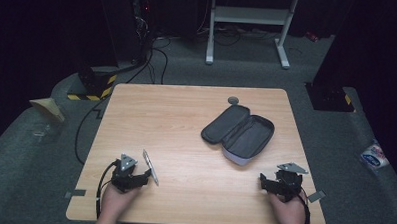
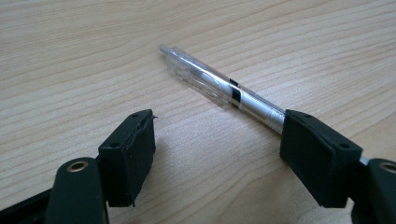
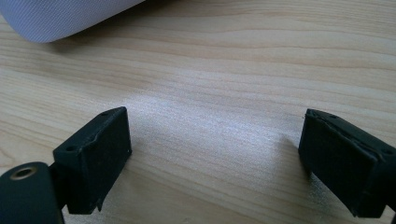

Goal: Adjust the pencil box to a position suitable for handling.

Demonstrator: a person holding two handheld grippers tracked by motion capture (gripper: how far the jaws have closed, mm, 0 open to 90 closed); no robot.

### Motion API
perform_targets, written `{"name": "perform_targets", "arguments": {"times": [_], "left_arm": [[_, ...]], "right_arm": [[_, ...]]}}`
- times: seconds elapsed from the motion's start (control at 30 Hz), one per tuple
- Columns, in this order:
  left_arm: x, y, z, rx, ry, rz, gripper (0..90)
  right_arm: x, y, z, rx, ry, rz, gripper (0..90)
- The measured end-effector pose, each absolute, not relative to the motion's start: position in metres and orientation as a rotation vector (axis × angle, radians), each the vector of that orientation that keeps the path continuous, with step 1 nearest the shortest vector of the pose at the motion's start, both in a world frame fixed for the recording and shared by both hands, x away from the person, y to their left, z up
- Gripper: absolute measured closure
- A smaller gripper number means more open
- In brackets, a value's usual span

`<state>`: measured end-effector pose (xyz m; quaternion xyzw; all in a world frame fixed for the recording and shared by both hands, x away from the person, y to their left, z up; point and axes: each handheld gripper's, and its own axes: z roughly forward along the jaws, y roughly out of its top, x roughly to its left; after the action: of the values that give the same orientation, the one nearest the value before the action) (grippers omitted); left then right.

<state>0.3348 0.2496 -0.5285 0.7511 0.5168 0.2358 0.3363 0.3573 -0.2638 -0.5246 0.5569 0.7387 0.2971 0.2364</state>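
Note:
A clear and silver pen (image 1: 150, 166) lies on the wooden table (image 1: 186, 116) near its front left. My left gripper (image 1: 143, 177) rests just beside it. In the left gripper view the pen (image 2: 219, 86) runs diagonally, and its near end is hidden behind the right-hand jaw. The left gripper (image 2: 219, 126) is open and its pads do not press on the pen. An open dark pencil case (image 1: 241, 131) with a light grey outside lies right of the middle. My right gripper (image 1: 266, 182) stands open at the front right, short of the case (image 3: 60, 16), with bare wood between its jaws (image 3: 215, 126).
A small grey round object (image 1: 233, 99) sits on the table behind the case. Beyond the table are a white frame (image 1: 249, 23), cables on the floor, and black-and-yellow striped blocks (image 1: 95, 86). A person's hands hold both grippers at the front edge.

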Motion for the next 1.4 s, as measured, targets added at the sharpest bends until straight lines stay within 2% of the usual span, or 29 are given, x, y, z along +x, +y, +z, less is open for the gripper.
{"name": "perform_targets", "arguments": {"times": [0.6, 0.87, 1.03, 1.4], "left_arm": [[0.332, 0.250, -0.529, 1.933, 1.389, 0.635, 27.2], [0.320, 0.253, -0.529, 1.902, 1.440, 0.656, 28.3], [0.321, 0.252, -0.529, 1.944, 1.372, 0.619, 25.9], [0.323, 0.251, -0.529, 1.965, 1.333, 0.608, 25.1]], "right_arm": [[0.360, -0.263, -0.524, 1.537, 2.024, 0.820, 9.5], [0.356, -0.265, -0.524, 1.543, 1.997, 0.826, 16.1], [0.356, -0.267, -0.524, 1.525, 2.014, 0.836, 17.8], [0.349, -0.265, -0.518, 1.470, 2.027, 0.912, 28.0]]}}
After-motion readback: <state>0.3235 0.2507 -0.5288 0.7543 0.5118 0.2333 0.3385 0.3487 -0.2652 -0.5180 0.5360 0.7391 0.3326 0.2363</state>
